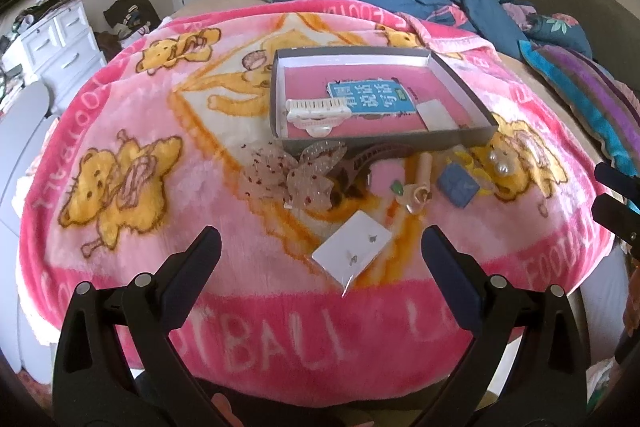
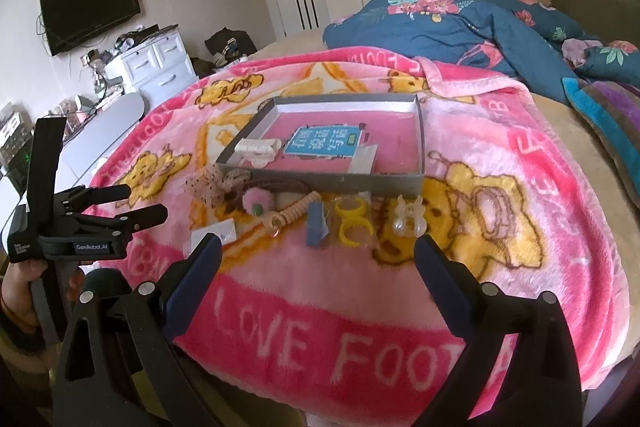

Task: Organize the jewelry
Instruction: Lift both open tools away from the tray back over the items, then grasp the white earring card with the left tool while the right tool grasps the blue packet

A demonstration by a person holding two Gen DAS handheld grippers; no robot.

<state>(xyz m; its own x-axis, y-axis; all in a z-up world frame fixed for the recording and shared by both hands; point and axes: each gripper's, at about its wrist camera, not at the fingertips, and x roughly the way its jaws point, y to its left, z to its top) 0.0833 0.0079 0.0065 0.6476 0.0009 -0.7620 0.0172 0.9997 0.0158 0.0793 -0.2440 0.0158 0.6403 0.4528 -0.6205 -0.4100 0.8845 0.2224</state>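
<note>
Both grippers, left [image 1: 320, 247] and right [image 2: 318, 255], hang spread wide and empty over the blanket [image 1: 160, 267]. Loose jewelry, including the earring card [image 1: 352, 247], lies before the tray [image 1: 460, 137]; its slippery sleeve could slide from a pinch.

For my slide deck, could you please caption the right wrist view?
Open right tool above scattered accessories beside a shallow box on a pink blanket.

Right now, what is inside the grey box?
Inside the box lie a white hair clip at the near left and a small white card near the front wall. Both partly cover a blue label on the pink floor. Its covered edges cannot be seen.
</note>
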